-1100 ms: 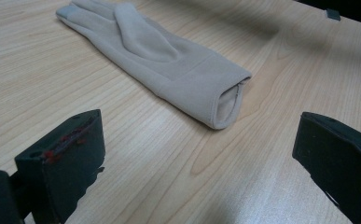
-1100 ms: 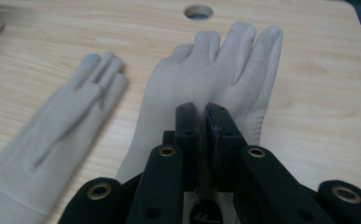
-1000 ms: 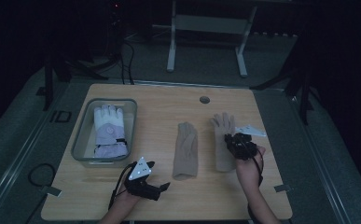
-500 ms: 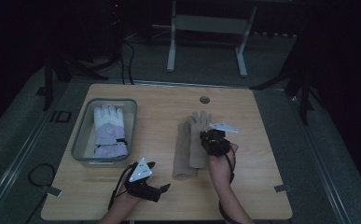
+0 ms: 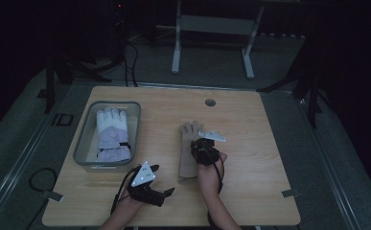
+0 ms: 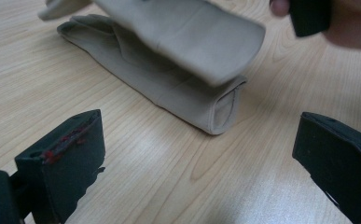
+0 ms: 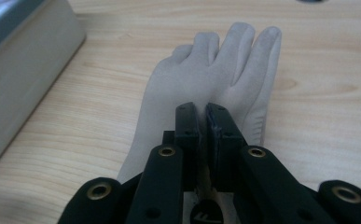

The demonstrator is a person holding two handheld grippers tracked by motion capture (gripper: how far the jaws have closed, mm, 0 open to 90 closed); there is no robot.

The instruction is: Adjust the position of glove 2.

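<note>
Two beige gloves are near the middle of the wooden table (image 5: 260, 158). One beige glove (image 5: 188, 170) (image 6: 169, 88) lies flat. The second beige glove (image 5: 190, 129) (image 6: 192, 37) (image 7: 206, 79) hangs just above it, overlapping it, fingers pointing away from me. My right gripper (image 5: 200, 143) (image 7: 202, 112) is shut on this upper glove near its palm, and a strip of beige fabric shows between the jaws. My left gripper (image 5: 163, 179) (image 6: 201, 140) rests low by the table's front edge, open and bare, and points at the cuff of the lower glove.
A clear grey bin (image 5: 82, 139) (image 7: 24, 79) stands on the left part of the table and holds a white and lavender glove (image 5: 110, 134). A round cable hole (image 5: 210, 102) sits near the far edge. A table frame (image 5: 212, 24) stands on the floor beyond.
My right gripper has carried the beige glove leftward from the table's right side and slightly down, to over the other beige glove. The left gripper has stayed put.
</note>
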